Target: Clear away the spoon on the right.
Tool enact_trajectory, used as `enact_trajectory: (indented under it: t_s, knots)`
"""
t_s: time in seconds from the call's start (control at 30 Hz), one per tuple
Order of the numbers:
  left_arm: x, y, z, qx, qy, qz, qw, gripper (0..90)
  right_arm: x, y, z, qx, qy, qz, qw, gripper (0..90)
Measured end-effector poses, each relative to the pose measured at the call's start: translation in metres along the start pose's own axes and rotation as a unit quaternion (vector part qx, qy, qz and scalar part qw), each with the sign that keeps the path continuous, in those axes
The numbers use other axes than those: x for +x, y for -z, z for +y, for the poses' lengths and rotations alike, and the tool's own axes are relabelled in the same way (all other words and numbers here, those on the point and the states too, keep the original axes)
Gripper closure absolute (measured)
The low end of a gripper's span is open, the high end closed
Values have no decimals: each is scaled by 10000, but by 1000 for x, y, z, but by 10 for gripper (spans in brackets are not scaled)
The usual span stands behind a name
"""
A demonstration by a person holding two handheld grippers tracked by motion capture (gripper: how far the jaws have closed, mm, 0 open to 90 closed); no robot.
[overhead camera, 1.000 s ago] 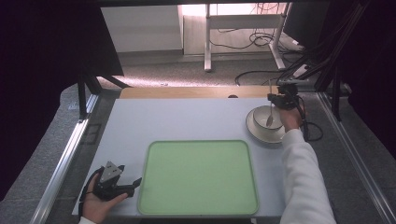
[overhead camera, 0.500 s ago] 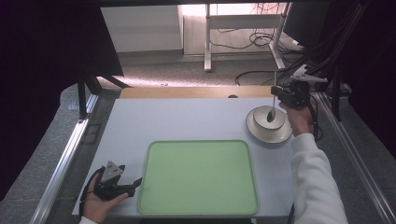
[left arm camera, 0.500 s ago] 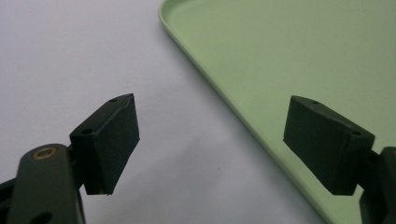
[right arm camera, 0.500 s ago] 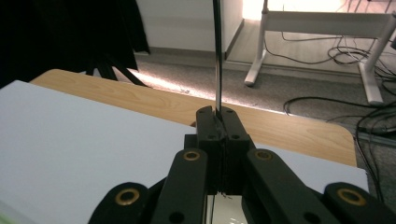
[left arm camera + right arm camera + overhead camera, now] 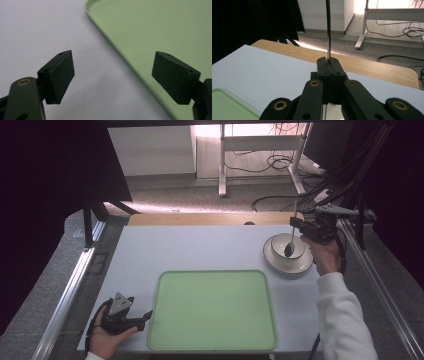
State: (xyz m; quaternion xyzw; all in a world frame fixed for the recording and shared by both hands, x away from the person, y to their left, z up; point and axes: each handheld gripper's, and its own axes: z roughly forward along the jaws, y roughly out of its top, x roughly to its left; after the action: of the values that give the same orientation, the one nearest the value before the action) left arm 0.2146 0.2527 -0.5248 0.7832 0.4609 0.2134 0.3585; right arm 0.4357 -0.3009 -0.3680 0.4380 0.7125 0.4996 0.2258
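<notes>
High view. Right gripper [image 5: 296, 224] up over the bowl [image 5: 287, 249], far right of the table [image 5: 200, 250]. Jaws shut on a spoon [image 5: 291, 240]. Spoon nearly straight up and down, dark scoop end low inside the bowl, thin handle poking up past the jaws. Cannot tell if the scoop end touches the bowl. Bowl sits on a plate [image 5: 300, 266]; both pale with a dark rim. Green tray [image 5: 212, 310] in the middle near the front, nothing in it. Left gripper [image 5: 131, 319] low at the front left corner, just beside the tray's left edge, held in a hand [image 5: 102, 340].

Left gripper view. Jaws wide open, nothing between them. One pad over the white table, the other over the tray's edge [image 5: 120, 53].

Right gripper view. Jaws pressed tight together on the spoon handle [image 5: 328, 30]. Handle a thin dark line going straight up out of the jaws. White table, wood strip [image 5: 372, 66] and floor beyond.

Probably light and stiff, that spoon, made of thin metal by the look of it. Smooth too, so likely to slip or spin in the jaws if held loosely. Best held on the handle, a bit above the scoop end, as now. Long and slim, with a small oval scoop that looks dark here. Bowl and plate look like they could chip or crack, so best to go gently near them.
</notes>
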Motion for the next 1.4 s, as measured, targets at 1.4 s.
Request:
enact_trajectory:
  t_s: [1.4]
  knots:
    - [-3,6,2,-122,-1,104,9999,178,44,22,-50,-28,-731,1264,9893,896]
